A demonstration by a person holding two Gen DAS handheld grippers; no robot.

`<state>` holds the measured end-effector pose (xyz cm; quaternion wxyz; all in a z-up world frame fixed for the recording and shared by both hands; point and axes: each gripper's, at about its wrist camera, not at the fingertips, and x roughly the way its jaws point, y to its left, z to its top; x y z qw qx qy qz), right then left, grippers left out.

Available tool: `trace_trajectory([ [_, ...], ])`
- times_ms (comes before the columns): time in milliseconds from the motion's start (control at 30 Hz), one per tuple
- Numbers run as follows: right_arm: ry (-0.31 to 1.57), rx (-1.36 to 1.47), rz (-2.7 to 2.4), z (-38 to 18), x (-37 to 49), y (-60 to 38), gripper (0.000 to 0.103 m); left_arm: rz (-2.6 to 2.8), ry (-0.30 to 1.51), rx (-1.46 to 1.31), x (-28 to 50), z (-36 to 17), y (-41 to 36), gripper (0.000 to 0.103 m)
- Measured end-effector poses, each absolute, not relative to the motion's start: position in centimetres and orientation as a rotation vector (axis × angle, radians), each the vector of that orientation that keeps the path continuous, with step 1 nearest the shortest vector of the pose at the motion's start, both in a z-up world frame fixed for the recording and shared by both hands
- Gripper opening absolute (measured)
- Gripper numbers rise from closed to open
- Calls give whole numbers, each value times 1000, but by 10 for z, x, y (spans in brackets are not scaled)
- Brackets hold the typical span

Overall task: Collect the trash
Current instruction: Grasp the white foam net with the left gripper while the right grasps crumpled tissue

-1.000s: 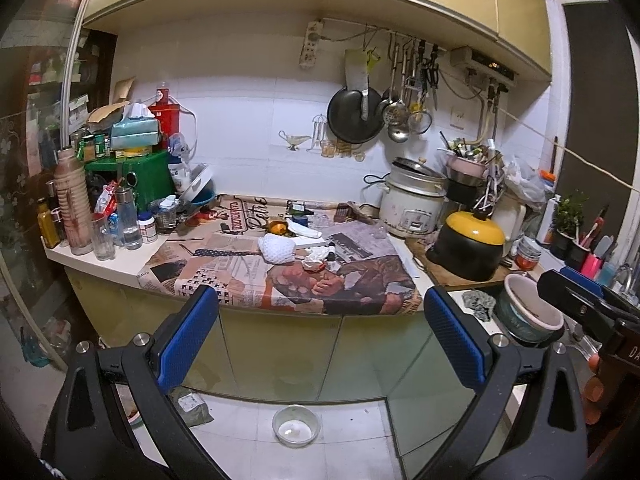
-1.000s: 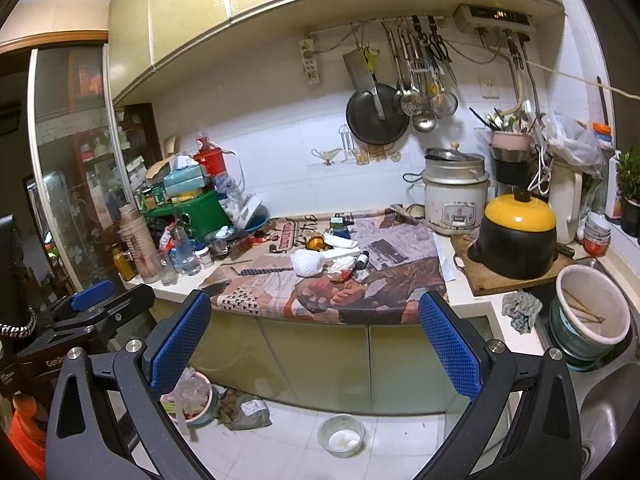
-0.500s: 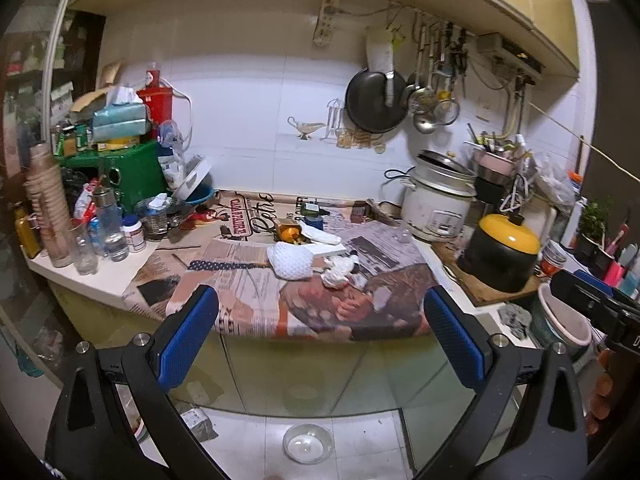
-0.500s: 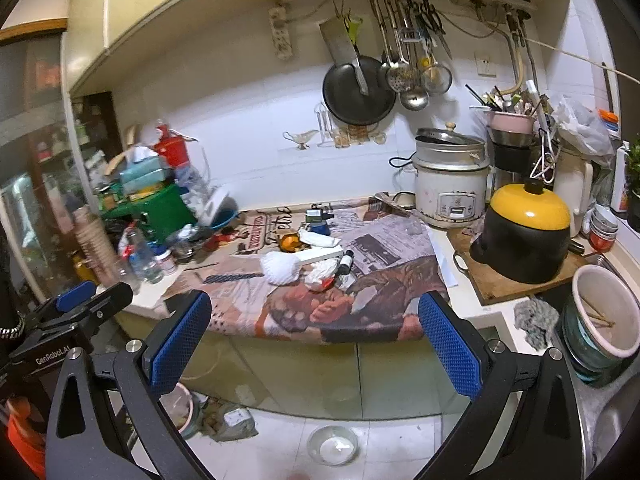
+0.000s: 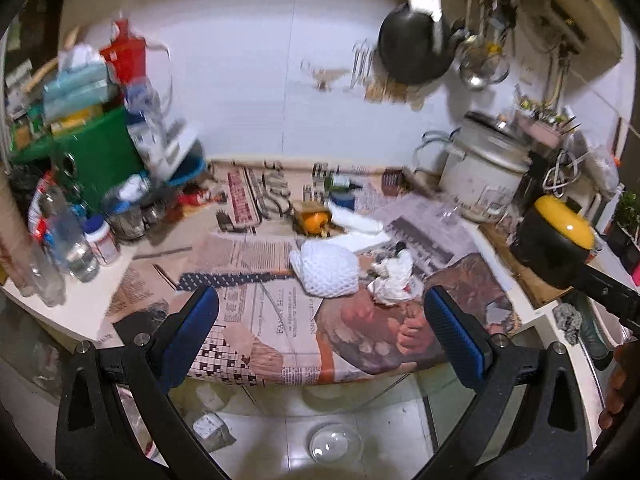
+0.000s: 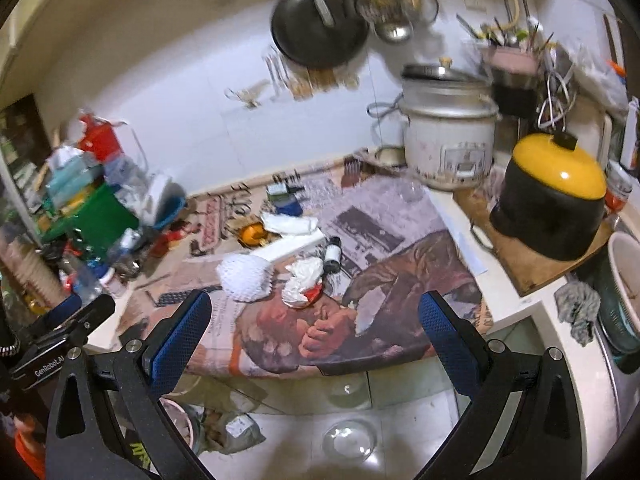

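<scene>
Trash lies on a newspaper-covered counter (image 5: pixel 272 320): a white foam net (image 5: pixel 326 270), crumpled white paper (image 5: pixel 392 280), an orange peel (image 5: pixel 314 222) and a white wrapper (image 5: pixel 356 222). The right wrist view shows the foam net (image 6: pixel 244 276), the crumpled paper (image 6: pixel 300 284), a small dark bottle (image 6: pixel 332 254) and a long white box (image 6: pixel 292 246). My left gripper (image 5: pixel 320 332) is open and empty, in front of the counter edge. My right gripper (image 6: pixel 316 332) is open and empty, also short of the counter.
A rice cooker (image 6: pixel 448 140) and a yellow-lidded black pot (image 6: pixel 548 196) stand at the right. Bottles and jars (image 5: pixel 76 240) and a green box (image 5: pixel 88 152) crowd the left. A glass bowl (image 6: pixel 350 438) sits on the floor below.
Both grippers have moved closer to the counter and tilted down; the trash pile now looms larger. Both stay open and empty.
</scene>
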<state>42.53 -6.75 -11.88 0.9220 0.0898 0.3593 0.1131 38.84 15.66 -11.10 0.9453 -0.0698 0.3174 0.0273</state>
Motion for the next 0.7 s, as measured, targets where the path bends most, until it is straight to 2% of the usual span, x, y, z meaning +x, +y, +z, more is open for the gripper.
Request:
trace_trajectory([
  [233, 847, 160, 231, -150, 481, -59, 97, 45, 794, -119, 463, -157, 153, 103],
  [700, 1117, 131, 468, -227, 620, -50, 60, 180, 1041, -212, 584, -242, 146, 103],
])
